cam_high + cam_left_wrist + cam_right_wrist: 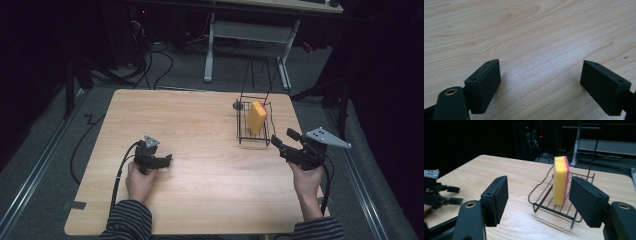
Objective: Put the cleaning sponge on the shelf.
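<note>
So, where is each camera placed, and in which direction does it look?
High view: above the person's side, looking forward and down on the table; forearms, both hands, left tongs and right tongs show.
Left gripper view: on the left tongs, facing bare wood; open jaws show.
Right gripper view: on the right tongs, facing the yellow sponge upright in the wire rack; open jaws show.
Shared: high and right gripper views both show sponge, rack and left tongs.

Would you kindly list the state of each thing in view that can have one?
sponge: upright on edge in the rack, not gripped
wire rack: standing on the table, holding the sponge
right tongs: open, short of the sponge
left tongs: open, nothing between, low over the table
</note>
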{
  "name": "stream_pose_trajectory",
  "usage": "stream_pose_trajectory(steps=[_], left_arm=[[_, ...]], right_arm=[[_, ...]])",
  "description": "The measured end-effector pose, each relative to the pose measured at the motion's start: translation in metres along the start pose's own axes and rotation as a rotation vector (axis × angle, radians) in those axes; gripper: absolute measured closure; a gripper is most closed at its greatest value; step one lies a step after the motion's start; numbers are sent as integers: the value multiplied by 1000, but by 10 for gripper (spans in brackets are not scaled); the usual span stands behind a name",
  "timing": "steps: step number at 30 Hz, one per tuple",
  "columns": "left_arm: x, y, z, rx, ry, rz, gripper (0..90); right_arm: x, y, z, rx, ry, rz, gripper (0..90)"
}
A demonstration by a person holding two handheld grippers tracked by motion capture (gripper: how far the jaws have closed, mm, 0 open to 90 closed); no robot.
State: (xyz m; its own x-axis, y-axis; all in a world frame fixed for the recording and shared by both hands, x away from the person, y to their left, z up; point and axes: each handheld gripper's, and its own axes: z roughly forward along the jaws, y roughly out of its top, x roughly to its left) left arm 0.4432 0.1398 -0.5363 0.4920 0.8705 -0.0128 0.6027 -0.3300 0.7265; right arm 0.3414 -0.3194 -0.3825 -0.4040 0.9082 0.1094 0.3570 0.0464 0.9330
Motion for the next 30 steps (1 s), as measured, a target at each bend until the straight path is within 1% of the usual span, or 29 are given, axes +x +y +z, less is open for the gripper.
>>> stream_pose_trajectory(steps=[8, 14, 17, 22, 30], left_arm=[[0, 0, 0, 0, 1, 2, 172], [0, 0, 0, -2, 2, 2, 172], [0, 0, 0, -2, 3, 2, 172], [0, 0, 0, -2, 3, 2, 172], [0, 0, 0, -2, 3, 2, 172]], right_arm=[[7, -8, -1, 7, 26, 2, 329], [12, -17, 1, 17, 34, -2, 329], [14, -25, 3, 28, 38, 8, 331], [15, -33, 7, 36, 44, 12, 335], [19, -50, 15, 52, 60, 35, 341]])
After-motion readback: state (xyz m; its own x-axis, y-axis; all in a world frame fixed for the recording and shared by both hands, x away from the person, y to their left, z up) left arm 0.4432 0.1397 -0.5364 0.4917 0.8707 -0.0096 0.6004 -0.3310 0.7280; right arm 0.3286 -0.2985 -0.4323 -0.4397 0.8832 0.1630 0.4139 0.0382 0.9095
